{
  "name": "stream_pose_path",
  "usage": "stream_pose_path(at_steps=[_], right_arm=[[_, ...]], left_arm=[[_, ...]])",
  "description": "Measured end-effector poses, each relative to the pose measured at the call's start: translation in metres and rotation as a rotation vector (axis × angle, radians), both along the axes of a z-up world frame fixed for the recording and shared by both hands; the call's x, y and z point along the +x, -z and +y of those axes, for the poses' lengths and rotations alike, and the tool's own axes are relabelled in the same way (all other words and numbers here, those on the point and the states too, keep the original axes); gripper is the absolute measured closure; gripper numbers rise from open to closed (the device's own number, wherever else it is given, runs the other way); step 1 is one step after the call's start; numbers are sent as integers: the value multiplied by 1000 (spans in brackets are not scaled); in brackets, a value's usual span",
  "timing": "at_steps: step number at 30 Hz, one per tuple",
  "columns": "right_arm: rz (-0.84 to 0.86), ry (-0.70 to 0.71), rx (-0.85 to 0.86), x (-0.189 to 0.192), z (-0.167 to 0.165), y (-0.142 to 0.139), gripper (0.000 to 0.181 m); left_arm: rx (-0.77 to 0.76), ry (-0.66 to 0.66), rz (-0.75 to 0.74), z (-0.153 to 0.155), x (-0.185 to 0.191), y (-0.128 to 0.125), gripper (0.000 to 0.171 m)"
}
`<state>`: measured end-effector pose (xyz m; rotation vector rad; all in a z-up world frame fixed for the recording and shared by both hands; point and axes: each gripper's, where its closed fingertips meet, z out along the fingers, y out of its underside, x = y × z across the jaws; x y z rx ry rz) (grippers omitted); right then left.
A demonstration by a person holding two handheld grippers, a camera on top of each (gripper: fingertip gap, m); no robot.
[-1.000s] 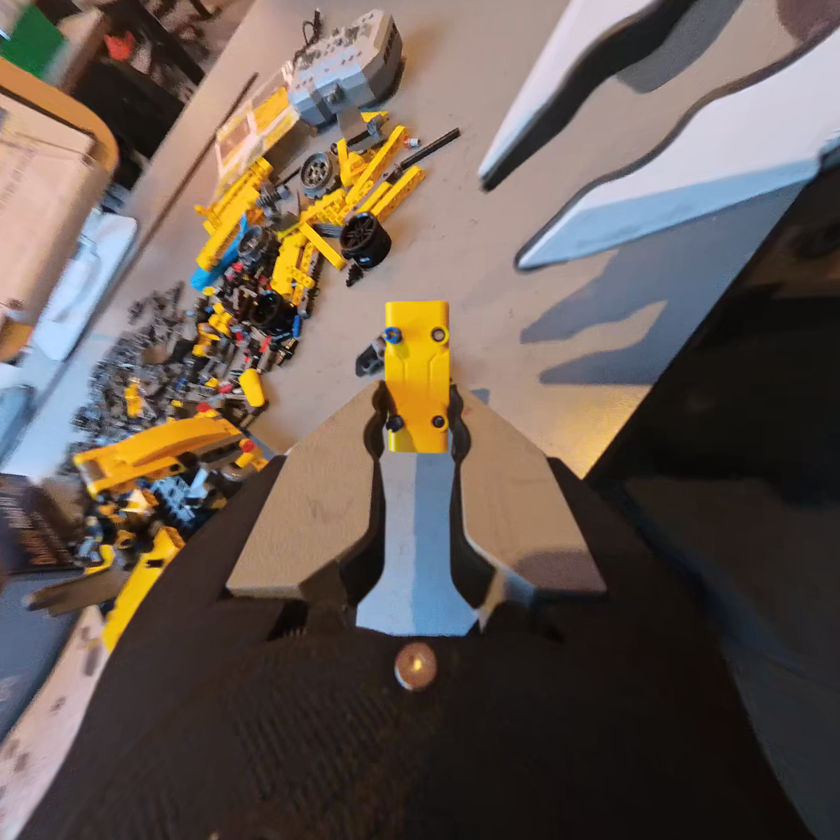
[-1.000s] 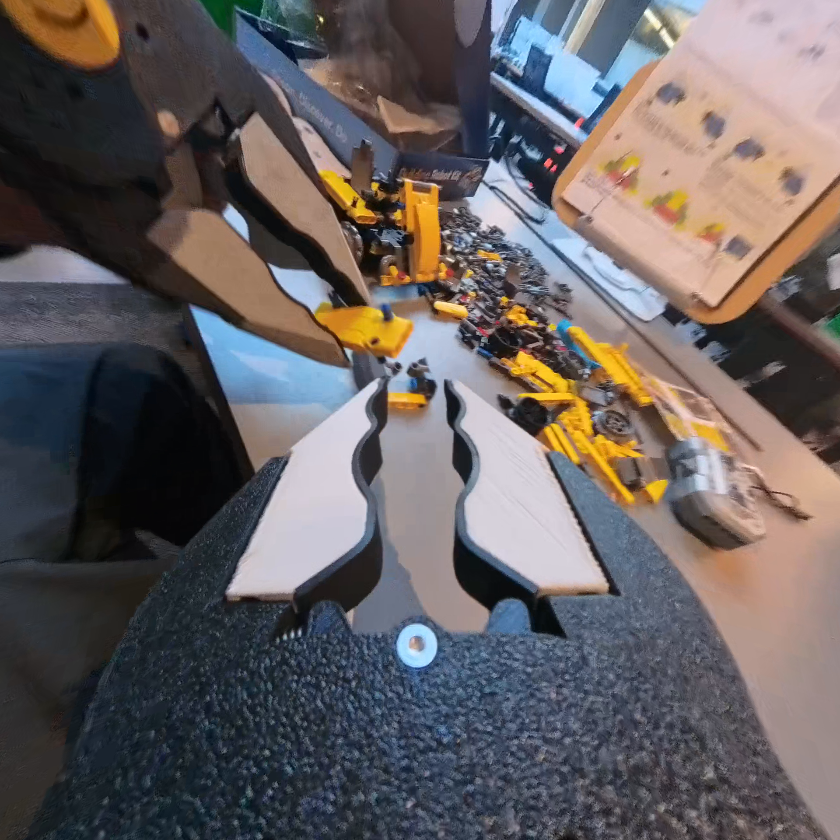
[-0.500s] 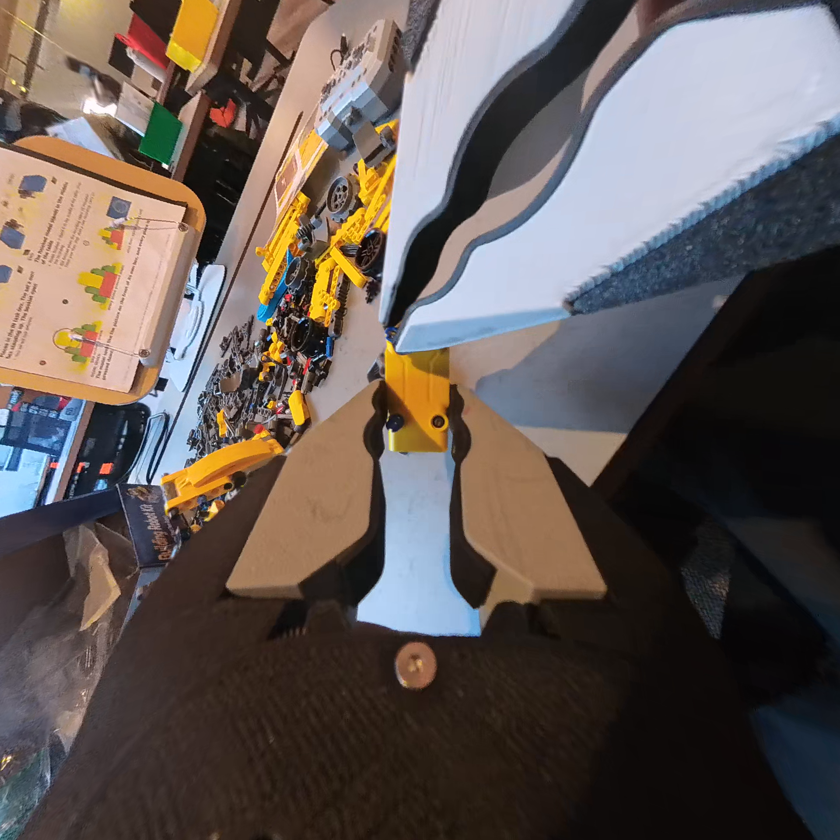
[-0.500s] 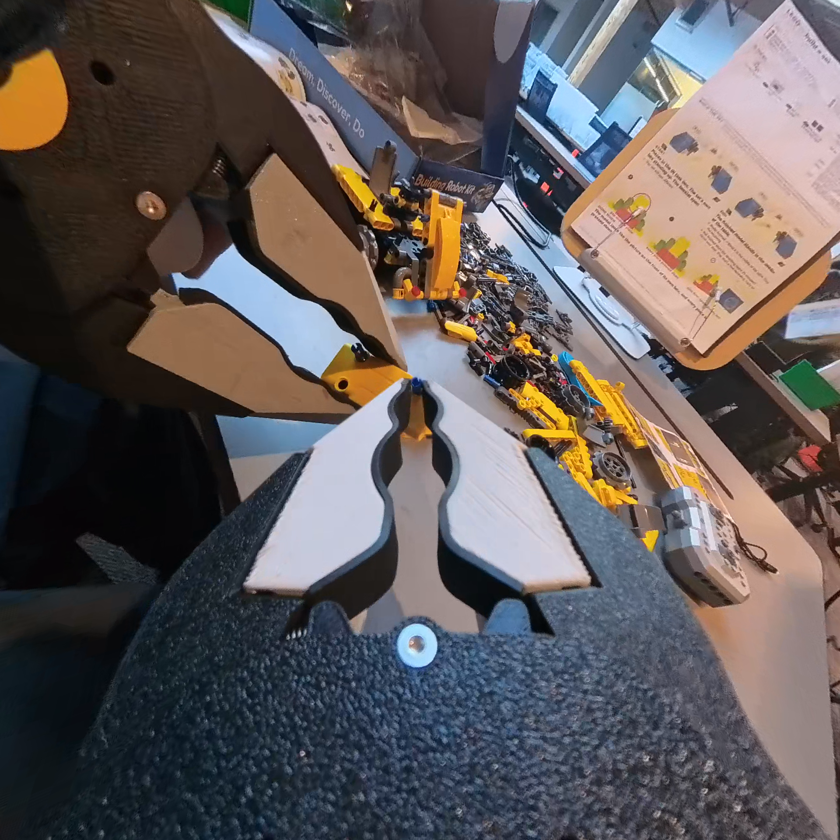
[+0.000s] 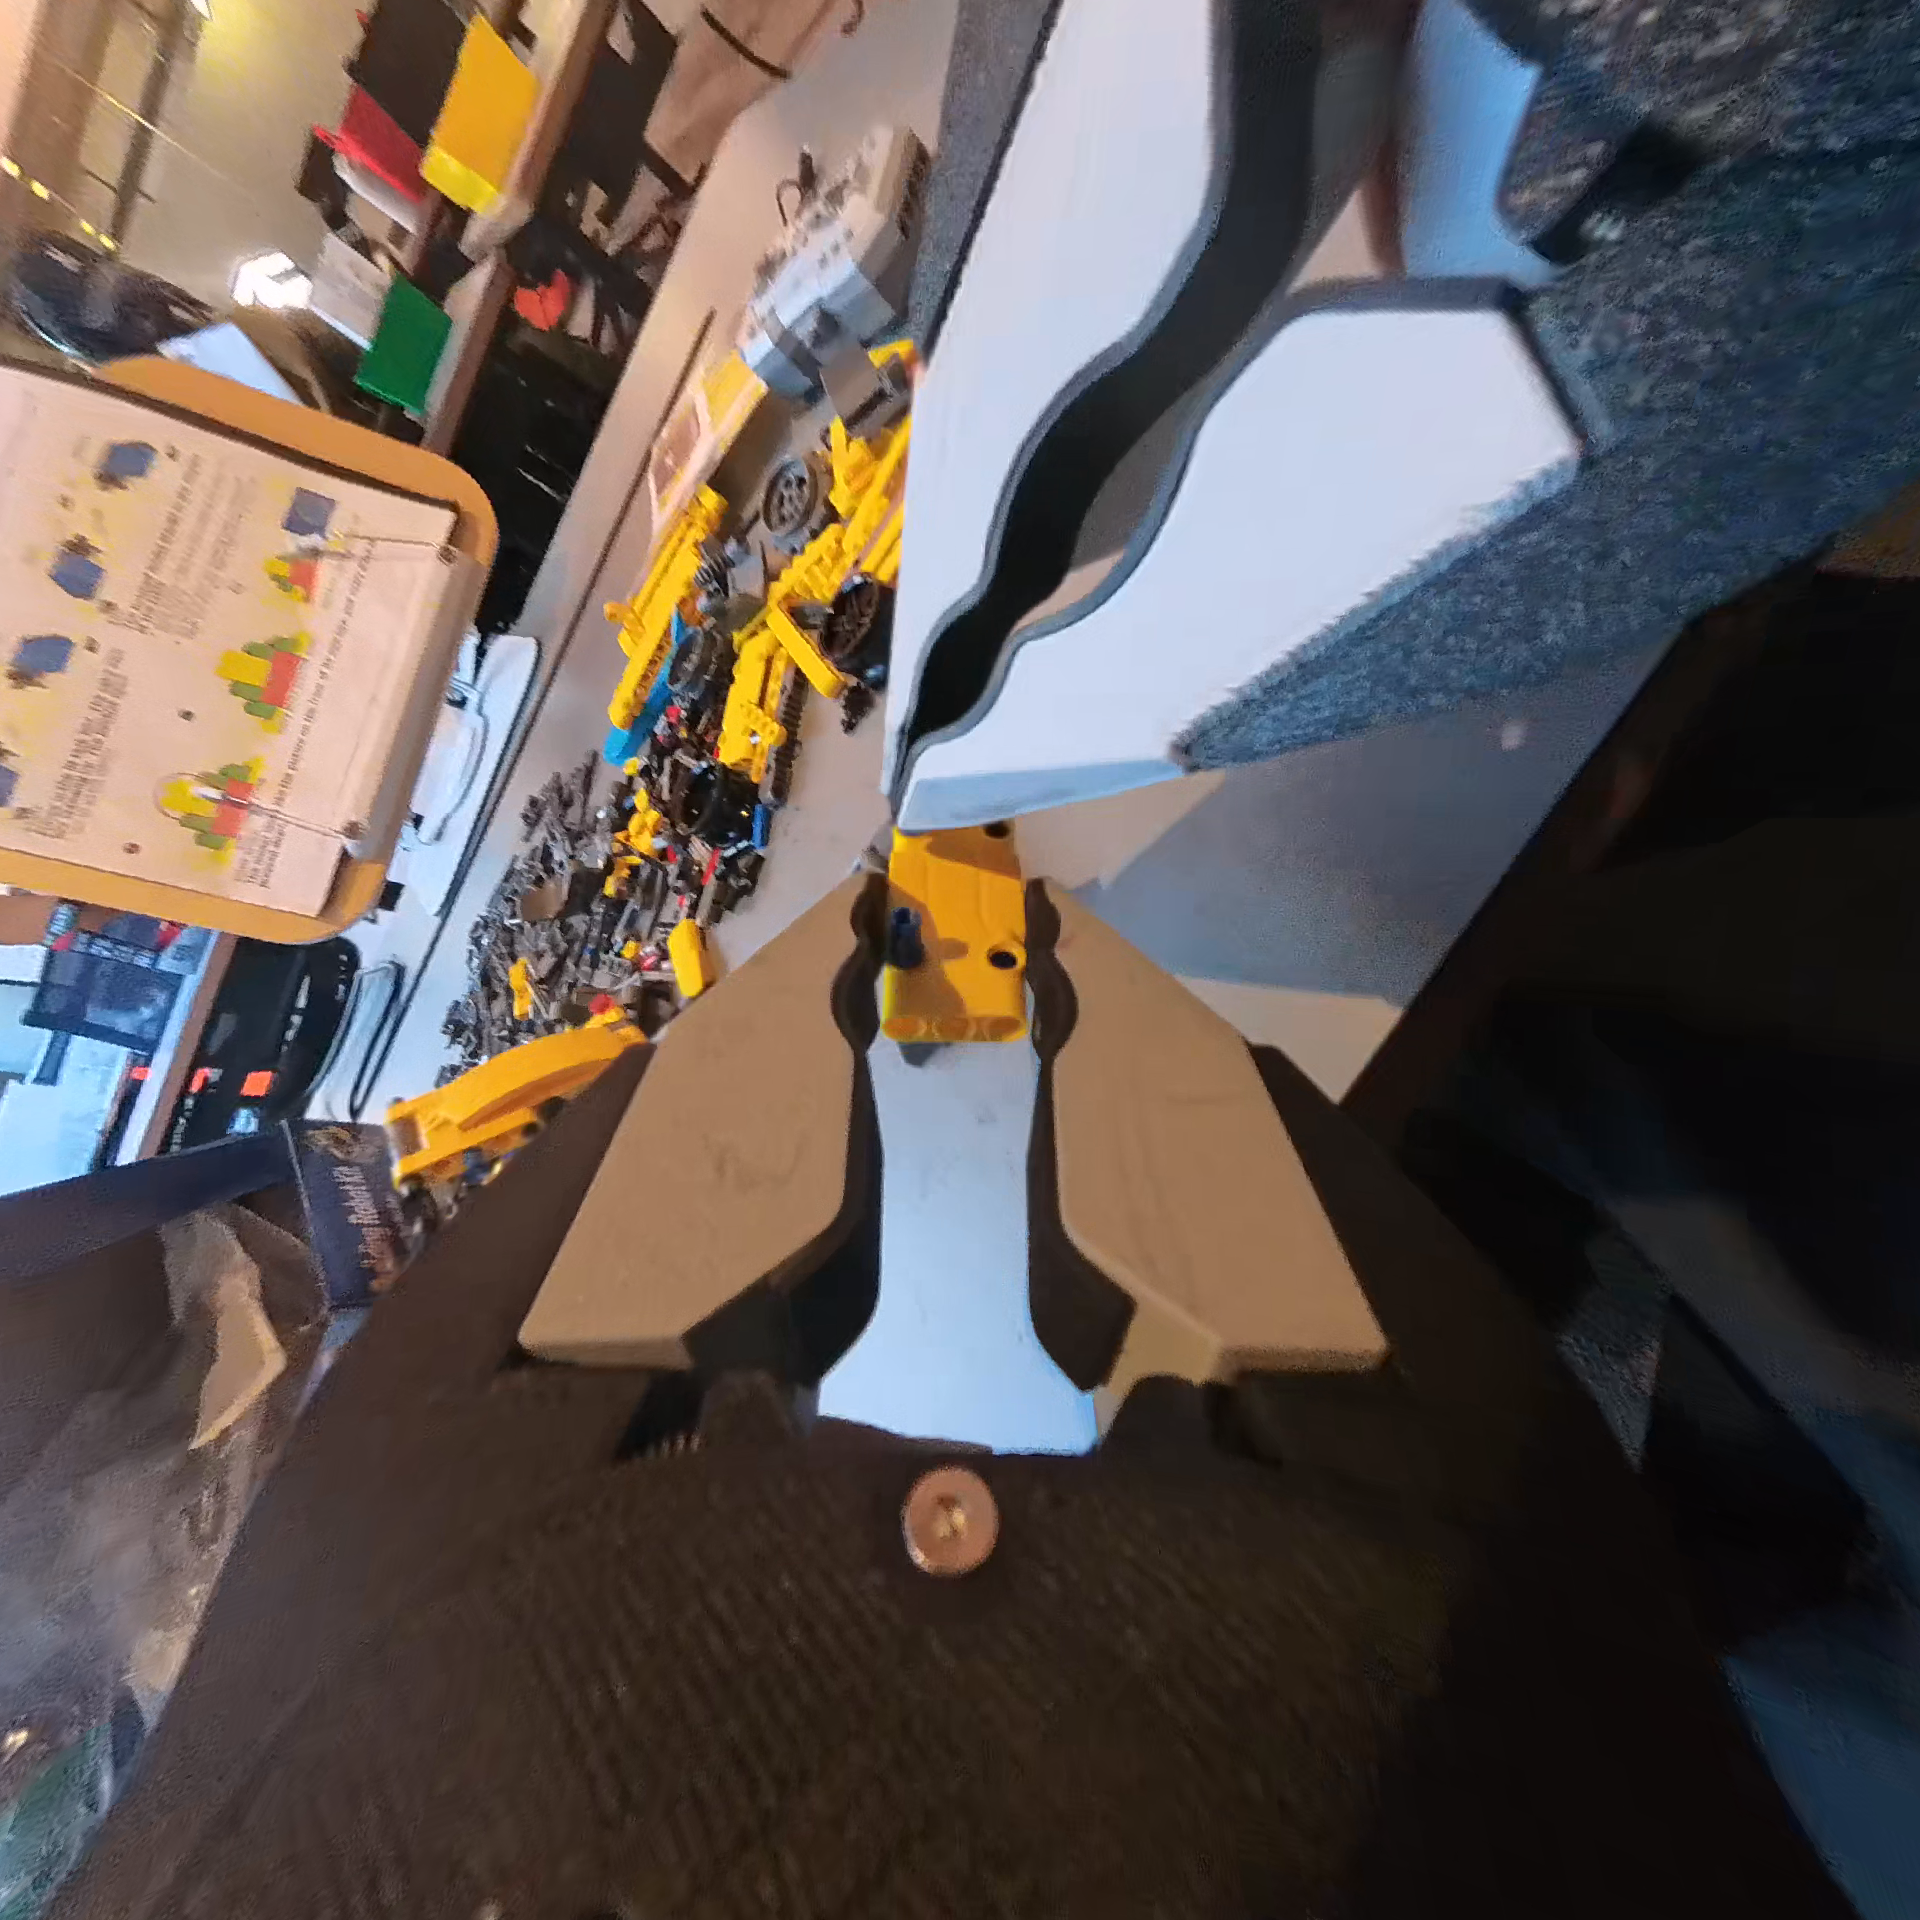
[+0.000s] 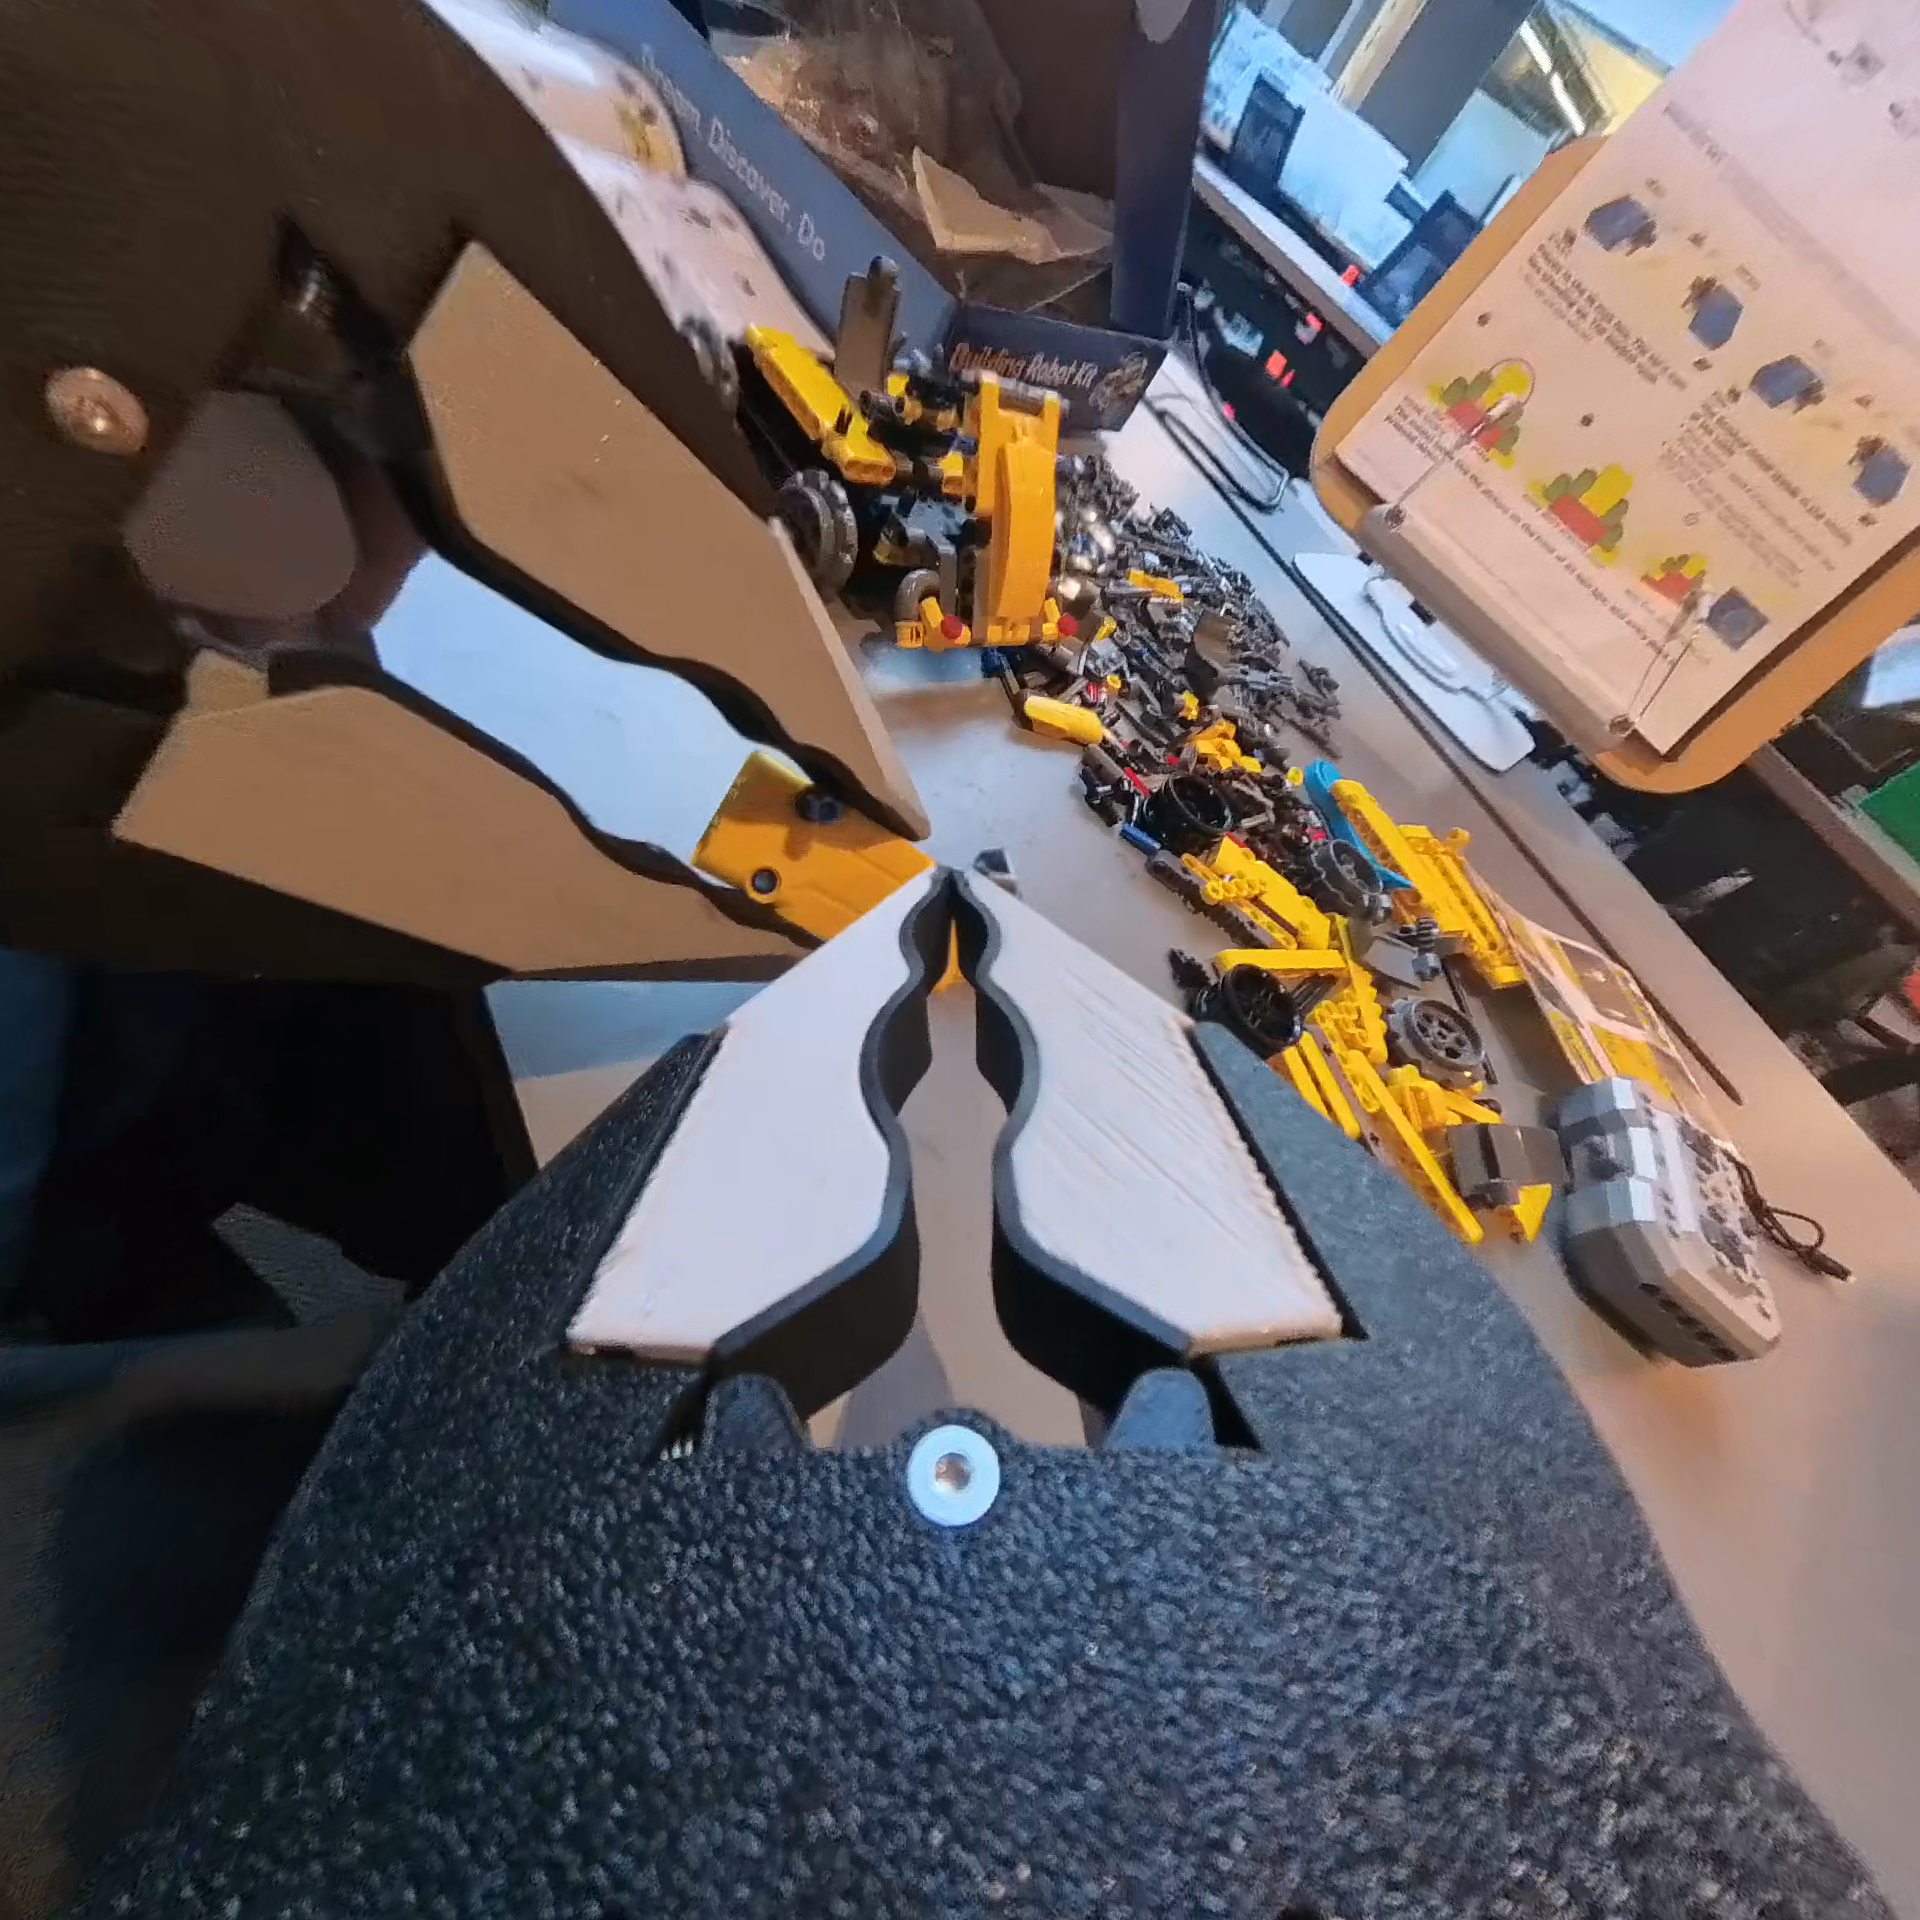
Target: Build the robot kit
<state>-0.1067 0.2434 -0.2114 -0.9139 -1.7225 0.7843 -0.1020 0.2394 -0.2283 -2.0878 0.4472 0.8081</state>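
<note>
My left gripper (image 5: 951, 904) is shut on the near end of a flat yellow building-kit panel (image 5: 961, 961) and holds it above the grey table (image 5: 1299, 894). A small blue pin (image 5: 904, 933) stands in the panel's left side. My right gripper (image 6: 951, 894) has its jaws closed on the panel's far end; a strip of yellow shows between its fingers. In the right wrist view the panel (image 6: 821, 868) sits between the left gripper's tan fingers (image 6: 644, 540). In the left wrist view the right gripper's white fingers (image 5: 1039, 416) come down from above.
A heap of yellow and black kit parts (image 6: 1299, 883) lies along the table. A partly built yellow vehicle (image 6: 966, 520) stands at the far end by a dark box (image 6: 1039, 364). A grey block (image 6: 1662, 1247) lies at the right. An instruction sheet on a stand (image 6: 1662, 416) rises behind.
The right gripper has come in over the table and closed on the far end of the yellow panel. The left gripper has kept its hold and tilted the panel up.
</note>
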Motion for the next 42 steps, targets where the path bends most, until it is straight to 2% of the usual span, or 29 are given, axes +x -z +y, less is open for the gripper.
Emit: stream_pose_path(at_steps=[1, 6, 10, 13, 18, 21, 26, 32, 42], right_arm=[[26, -6, -19, 1, 0, -5, 181], [-1, -13, -65, 5, 2, -4, 179], [-103, -44, -204, 8, -2, 3, 173], [-234, -76, -274, 13, -8, 16, 170], [-282, -74, -317, 21, -3, 24, 174], [-285, -86, -309, 19, -6, 24, 176], [-314, -50, -242, 13, -6, 33, 167], [-325, -59, -244, 10, -9, 34, 175], [-325, -55, -235, 12, -9, 34, 176]], left_arm=[[10, 6, 2, 1, 0, -2, 147], [-9, 2, -60, -2, -9, 12, 146], [19, 43, -28, -3, 0, 12, 147], [-30, 43, -119, -10, 8, 31, 146], [-6, 16, -219, -13, 6, 35, 147], [10, 25, -206, -11, 8, 34, 147], [12, 23, -201, -11, 8, 34, 147], [18, 32, -190, -11, 10, 34, 147], [18, 32, -170, -11, 10, 34, 146]])
